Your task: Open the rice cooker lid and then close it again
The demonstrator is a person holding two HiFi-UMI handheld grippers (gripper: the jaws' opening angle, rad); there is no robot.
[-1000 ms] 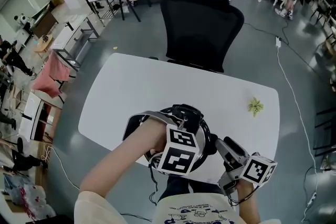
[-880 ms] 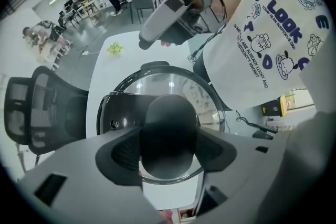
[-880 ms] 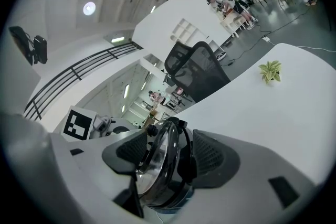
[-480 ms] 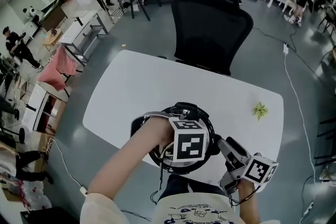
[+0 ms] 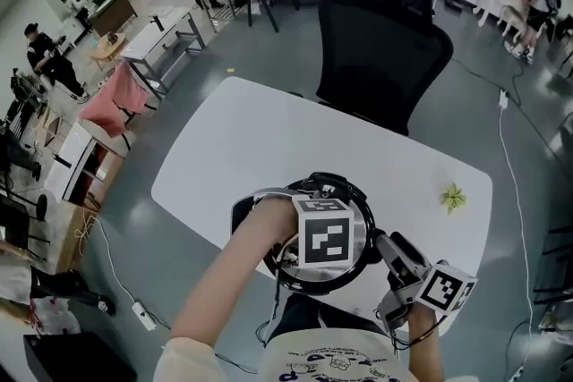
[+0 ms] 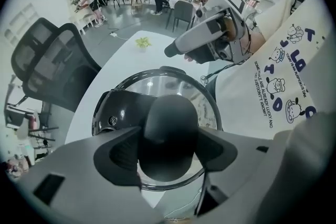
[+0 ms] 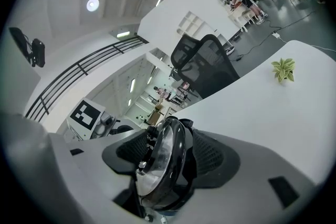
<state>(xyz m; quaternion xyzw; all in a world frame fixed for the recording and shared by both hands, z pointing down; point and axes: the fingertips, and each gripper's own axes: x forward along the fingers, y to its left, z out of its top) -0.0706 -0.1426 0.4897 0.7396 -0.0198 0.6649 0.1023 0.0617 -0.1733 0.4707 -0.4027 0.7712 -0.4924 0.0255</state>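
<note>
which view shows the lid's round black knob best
Left gripper view: the round black knob sits centred between its jaws. Head view hides it under the marker cube; right gripper view shows only the glass lid edge-on.

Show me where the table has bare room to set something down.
Free: the table stretch between cooker and chair, and the patch between cooker and plant. Crowded: the near edge, where left gripper holds the lid and right gripper the cooker.

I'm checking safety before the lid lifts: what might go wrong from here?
The black rice cooker sits at the near edge of the white table; a pull might drag it off. The left gripper pinches only the round black knob of the glass lid, which may slip.
</note>
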